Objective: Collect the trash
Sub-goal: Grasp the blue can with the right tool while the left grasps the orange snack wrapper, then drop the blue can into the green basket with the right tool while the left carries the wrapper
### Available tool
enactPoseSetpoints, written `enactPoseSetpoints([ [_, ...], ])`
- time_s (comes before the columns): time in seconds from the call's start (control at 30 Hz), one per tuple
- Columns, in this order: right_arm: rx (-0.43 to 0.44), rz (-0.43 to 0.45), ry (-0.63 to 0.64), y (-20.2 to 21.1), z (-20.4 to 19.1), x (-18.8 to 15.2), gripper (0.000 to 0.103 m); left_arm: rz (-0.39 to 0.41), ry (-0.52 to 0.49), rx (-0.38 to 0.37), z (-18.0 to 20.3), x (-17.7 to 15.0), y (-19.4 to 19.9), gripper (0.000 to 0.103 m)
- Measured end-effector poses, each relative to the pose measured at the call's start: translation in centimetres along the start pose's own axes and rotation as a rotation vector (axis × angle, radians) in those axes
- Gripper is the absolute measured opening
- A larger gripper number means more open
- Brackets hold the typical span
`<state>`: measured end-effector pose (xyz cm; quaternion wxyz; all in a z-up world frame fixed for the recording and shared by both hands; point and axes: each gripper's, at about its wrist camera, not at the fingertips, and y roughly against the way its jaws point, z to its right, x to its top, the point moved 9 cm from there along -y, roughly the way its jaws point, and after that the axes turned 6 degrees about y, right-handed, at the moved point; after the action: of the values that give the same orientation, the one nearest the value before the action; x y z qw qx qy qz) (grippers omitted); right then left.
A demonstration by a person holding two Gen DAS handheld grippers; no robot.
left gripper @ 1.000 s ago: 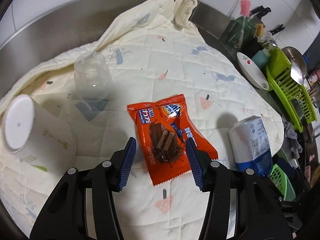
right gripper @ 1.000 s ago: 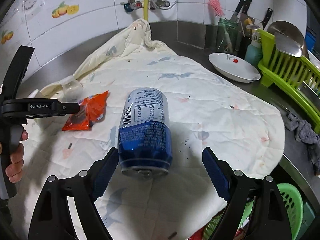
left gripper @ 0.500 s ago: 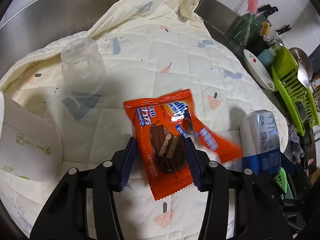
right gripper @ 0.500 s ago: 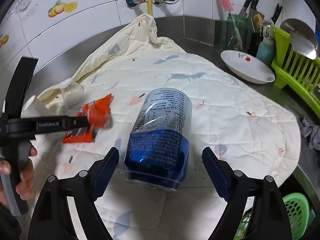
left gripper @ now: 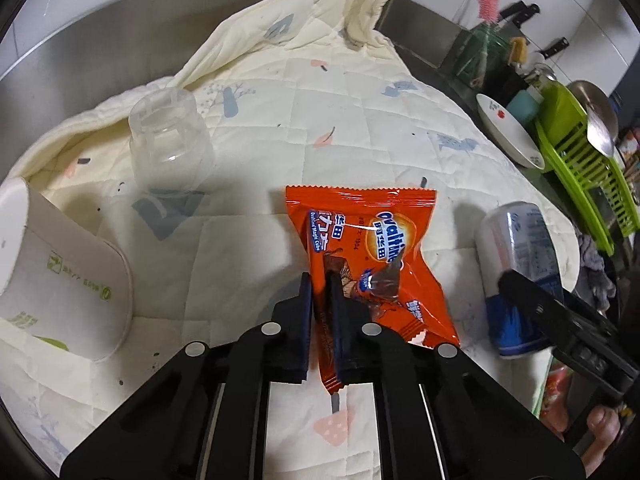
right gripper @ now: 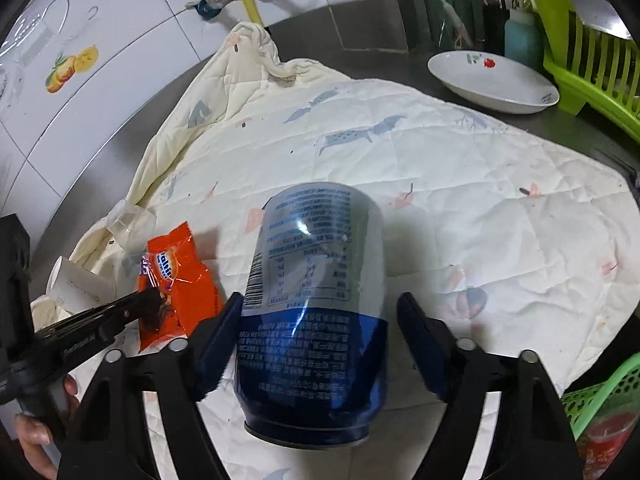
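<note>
- Left tongs (left gripper: 320, 312): jaws nearly together and closing, the near end of the orange foil snack wrapper (left gripper: 368, 248) pinched between the blue pads. The wrapper's far end stands up off the cream quilted cloth (left gripper: 360, 112) that covers the steel bench (left gripper: 80, 40).
- Right tongs (right gripper: 320, 344): jaws apart and closing around the blue-and-silver drink can (right gripper: 320, 280), which lies on its side on the cloth. Left pad looks at or very near the can wall; a gap shows at the right pad. Not yet gripped.
- Handling, wrapper (judgement): light, thin, crinkly and slick film. It will flop and could slide out of a shallow pinch, so hold well in from the edge, across the bulk.
- Handling, can (judgement): light if empty, thin-walled, smooth, free to roll. Take it across the mid-body with pads square to the axis. Hard squeeze would dent it.
- Left wrist view only: clear plastic cup (left gripper: 168, 140), upturned, in full, and white paper cup (left gripper: 60, 272) on its side at left, both likely trash still to collect. The can (left gripper: 520, 272) is seen from the side with the right tongs' finger in front of it.
- Right wrist view only: can's rim end facing the camera and both pad clearances; tiled wall with water valves; white bowl (right gripper: 492, 80) beside the green dish rack (right gripper: 592, 60).
</note>
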<state>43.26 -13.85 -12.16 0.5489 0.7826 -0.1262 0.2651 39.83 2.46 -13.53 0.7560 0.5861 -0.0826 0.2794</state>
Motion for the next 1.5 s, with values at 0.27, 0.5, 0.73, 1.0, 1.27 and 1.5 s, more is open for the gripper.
enactPoseSetpoints([
  [0.27,-0.001,0.023,0.027,1.3,-0.4,-1.1,0.067,0.015,-0.03,-0.018,0.4,-0.5,1.4,0.004],
  [0.5,-0.004,0.083,0.021,5.1,0.0,-3.0,0.066,0.024,-0.055,-0.062,1.4,-2.0,3.1,0.003],
  [0.73,-0.032,0.133,0.009,9.3,1.2,-6.0,0.066,0.023,-0.072,-0.101,2.6,-3.9,4.6,0.002],
  [1.0,-0.165,0.157,0.011,14.6,6.2,-11.2,0.066,0.012,-0.106,-0.197,5.9,-6.4,6.9,0.002],
  [1.27,-0.291,0.111,-0.081,17.3,13.5,-17.3,0.067,-0.013,-0.179,-0.292,11.4,-9.8,8.5,0.002],
  [1.5,-0.341,0.054,-0.175,17.3,18.0,-21.4,0.067,-0.041,-0.245,-0.354,16.1,-12.5,9.3,0.002],
])
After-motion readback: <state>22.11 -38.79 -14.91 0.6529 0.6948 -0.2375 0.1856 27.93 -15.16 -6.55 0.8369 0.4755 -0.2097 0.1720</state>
